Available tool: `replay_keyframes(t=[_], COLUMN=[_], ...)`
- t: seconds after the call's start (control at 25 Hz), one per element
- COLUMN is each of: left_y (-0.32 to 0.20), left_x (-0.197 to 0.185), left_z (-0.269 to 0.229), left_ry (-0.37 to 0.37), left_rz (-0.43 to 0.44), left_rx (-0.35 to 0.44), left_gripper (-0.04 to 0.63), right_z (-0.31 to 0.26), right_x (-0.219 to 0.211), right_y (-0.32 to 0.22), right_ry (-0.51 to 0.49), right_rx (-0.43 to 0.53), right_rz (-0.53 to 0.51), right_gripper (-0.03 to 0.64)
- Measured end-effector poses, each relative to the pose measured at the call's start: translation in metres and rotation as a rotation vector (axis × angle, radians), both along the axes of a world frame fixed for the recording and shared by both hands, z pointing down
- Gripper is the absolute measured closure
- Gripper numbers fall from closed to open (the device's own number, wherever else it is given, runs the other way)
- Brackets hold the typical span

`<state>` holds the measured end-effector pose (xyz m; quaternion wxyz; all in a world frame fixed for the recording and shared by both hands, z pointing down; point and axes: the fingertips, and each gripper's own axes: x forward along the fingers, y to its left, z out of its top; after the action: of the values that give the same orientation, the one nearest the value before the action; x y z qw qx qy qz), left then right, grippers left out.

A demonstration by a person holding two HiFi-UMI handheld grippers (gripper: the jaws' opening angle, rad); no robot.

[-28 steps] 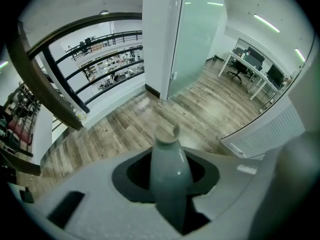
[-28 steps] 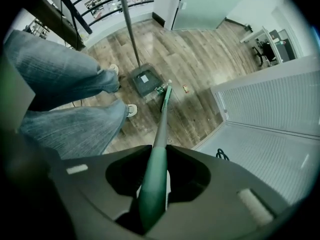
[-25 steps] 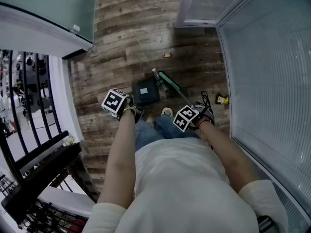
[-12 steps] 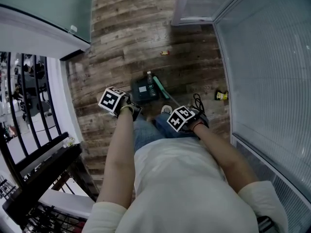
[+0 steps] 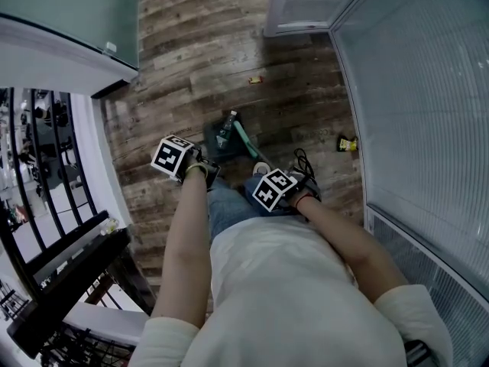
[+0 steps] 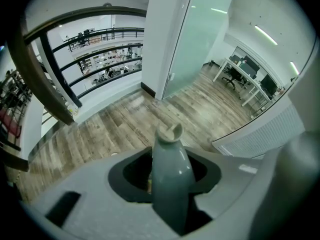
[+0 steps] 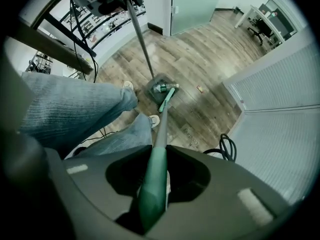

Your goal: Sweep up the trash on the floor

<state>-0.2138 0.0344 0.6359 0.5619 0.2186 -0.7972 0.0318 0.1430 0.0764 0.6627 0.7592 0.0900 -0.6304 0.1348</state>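
Ahead of the dark grey dustpan [image 5: 216, 144], held at its grey handle [image 6: 170, 169] by the closed left gripper [image 5: 210, 173], a small orange wrapper [image 5: 255, 79] is seen on the wooden floor [image 5: 191, 44], seemingly slightly right of the line of the long green broom stick [image 7: 152, 184] clamped by the right gripper [image 5: 302, 183].

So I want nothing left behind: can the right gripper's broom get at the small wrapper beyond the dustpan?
Probably yes. The right gripper is shut on the broom, whose head sits beside the dustpan, and only bare wooden floor separates it from the small wrapper.
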Motion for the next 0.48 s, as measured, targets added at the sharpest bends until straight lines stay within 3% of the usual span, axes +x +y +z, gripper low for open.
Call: replay_keyframes(t=[0.48], left_y=[0.002], left_x=[-0.001], left_z=[-0.001], left_ry=[0.004], left_rz=[-0.004], left_rx=[0.016], left_gripper=[0.453], right_z=[-0.012], right_x=[-0.003], right_y=[0.01], right_ry=[-0.025], right_rx=[-0.015], right_rz=[-0.185], right_gripper=[0.52])
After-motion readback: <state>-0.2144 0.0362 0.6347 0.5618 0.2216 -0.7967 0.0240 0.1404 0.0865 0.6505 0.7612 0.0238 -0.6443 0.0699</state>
